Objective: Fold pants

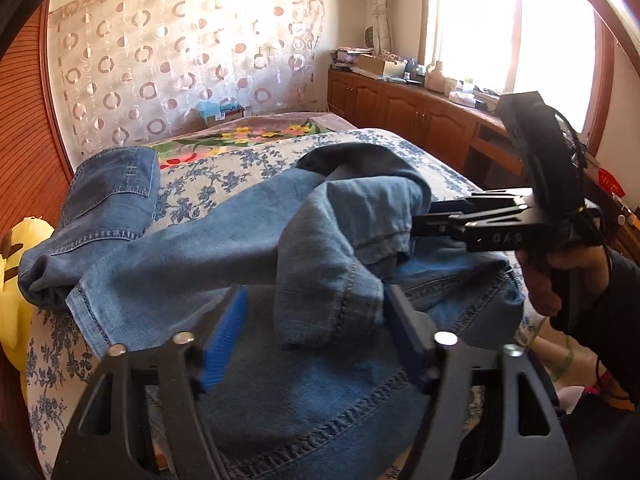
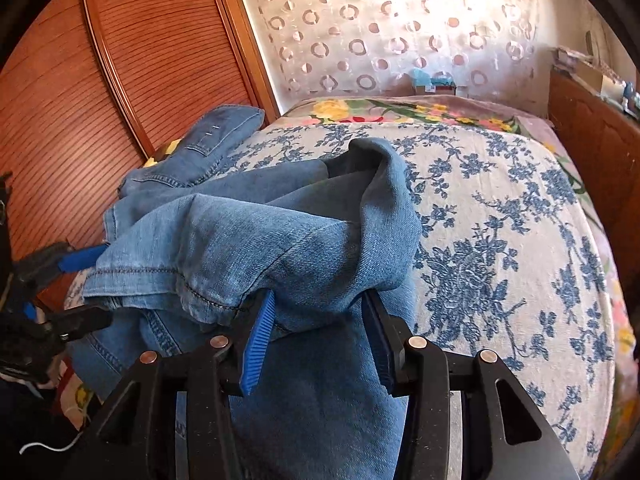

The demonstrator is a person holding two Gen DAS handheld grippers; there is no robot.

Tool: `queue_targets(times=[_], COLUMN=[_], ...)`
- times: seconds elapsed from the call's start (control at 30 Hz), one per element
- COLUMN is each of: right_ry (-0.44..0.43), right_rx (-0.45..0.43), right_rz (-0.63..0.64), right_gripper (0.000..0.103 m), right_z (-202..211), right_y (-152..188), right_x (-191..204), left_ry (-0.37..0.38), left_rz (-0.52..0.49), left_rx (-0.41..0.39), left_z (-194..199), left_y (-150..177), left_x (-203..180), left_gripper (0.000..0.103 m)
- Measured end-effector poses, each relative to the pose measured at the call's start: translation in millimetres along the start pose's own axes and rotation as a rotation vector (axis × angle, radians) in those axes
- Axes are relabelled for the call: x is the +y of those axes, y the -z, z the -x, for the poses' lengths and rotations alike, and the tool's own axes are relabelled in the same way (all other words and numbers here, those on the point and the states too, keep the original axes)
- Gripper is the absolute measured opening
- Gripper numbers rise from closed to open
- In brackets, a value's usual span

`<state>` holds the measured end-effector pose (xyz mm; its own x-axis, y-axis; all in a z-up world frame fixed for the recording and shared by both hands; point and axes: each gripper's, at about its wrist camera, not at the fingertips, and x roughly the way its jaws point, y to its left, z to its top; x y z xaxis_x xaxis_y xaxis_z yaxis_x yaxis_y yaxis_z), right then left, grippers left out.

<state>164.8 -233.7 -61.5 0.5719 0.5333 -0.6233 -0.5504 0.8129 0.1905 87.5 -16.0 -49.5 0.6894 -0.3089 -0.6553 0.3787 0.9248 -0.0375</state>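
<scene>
Blue jeans (image 1: pixel 192 236) lie crumpled across the bed, the waist end at the far left (image 1: pixel 116 184). One leg is lifted and folded back toward me. Its hemmed end (image 1: pixel 328 300) hangs between the fingers of my left gripper (image 1: pixel 316 292). It lies against the right finger with a gap to the left blue pad (image 1: pixel 226 332), so this gripper is open. My right gripper (image 2: pixel 320 296) is shut on a bunch of the same leg (image 2: pixel 320 260), and denim fills the space between its pads. In the left wrist view the right gripper (image 1: pixel 416 220) reaches in from the right, held by a person's hand (image 1: pixel 560 272).
The bed has a blue floral sheet (image 2: pixel 500 220) with bare room on its right half. A slatted wooden wardrobe (image 2: pixel 100 80) stands along the left. A yellow plush toy (image 1: pixel 12 280) sits at the bed's left edge, and low wooden cabinets (image 1: pixel 400 112) run under the window.
</scene>
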Motion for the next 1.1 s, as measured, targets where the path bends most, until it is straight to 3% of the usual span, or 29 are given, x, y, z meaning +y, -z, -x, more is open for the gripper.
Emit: queue_targets(times=[0.1,0.2,0.3,0.4,0.67,0.93,1.1], right_ry=[-0.023,-0.038,-0.039,-0.037,-0.129,-0.208,-0.186], right_rx=[-0.006,-0.028,-0.059,-0.089,-0.179,-0.148,-0.12], right_rz=[-0.006,0.007,0.03,0.061,0.172,0.265,0.266], right_gripper=[0.046,0.013,0.005,0.003,0.003,0.003,0.007], right_z=[-4,-3,1,9,22,-7,-22], right_y=[-4,-9,-21,-37,-86,-100,-101], right_x=[-1,2,7,16,69,121,119], left_ry=[0.007,0.013,0.018,0.032,0.071,0.036,0.003], left_rz=[0.008,0.003,0.006,0.012,0.069,0.108,0.173], left_rx=[0.0,-0.005,-0.025,-0.052,-0.095,-0.059,-0.034], left_z=[-1,4,14,30,74,84,79], left_y=[2,6,7,10,28,54,56], left_x=[4,6,6,6,14,22,37], left_gripper=[0.046,0.033,0.024,0.022,0.022,0.023,0.035])
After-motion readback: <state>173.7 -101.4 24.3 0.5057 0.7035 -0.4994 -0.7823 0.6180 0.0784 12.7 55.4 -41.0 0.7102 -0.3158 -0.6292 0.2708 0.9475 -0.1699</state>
